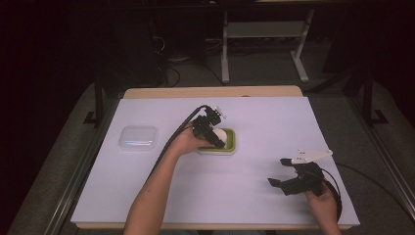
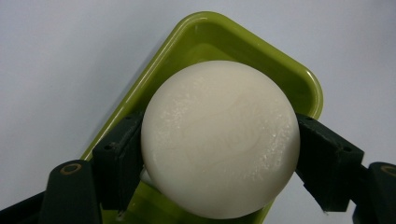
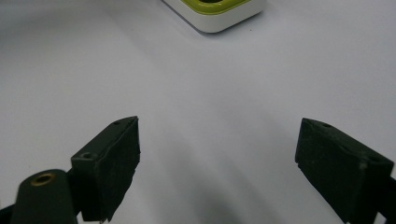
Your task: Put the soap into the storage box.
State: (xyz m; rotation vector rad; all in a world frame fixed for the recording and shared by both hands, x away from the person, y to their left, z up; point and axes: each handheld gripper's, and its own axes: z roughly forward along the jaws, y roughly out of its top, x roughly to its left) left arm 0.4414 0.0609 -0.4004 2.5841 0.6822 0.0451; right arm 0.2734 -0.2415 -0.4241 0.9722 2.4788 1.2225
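the round white soap bar (image 2: 219,137) sits over the green soap dish (image 2: 261,60) near the middle of the white-covered table (image 1: 274,127), with a clear plastic lid (image 1: 138,137) lying to the dish's left. it looks stiff, smooth and probably slippery, fairly light, so squeezing it across its widest part seems safest. the left gripper (image 2: 219,163) does just that, jaws pressed against both sides. the right gripper (image 3: 219,163) hovers near the table's front right, jaws spread wide, holding nothing.
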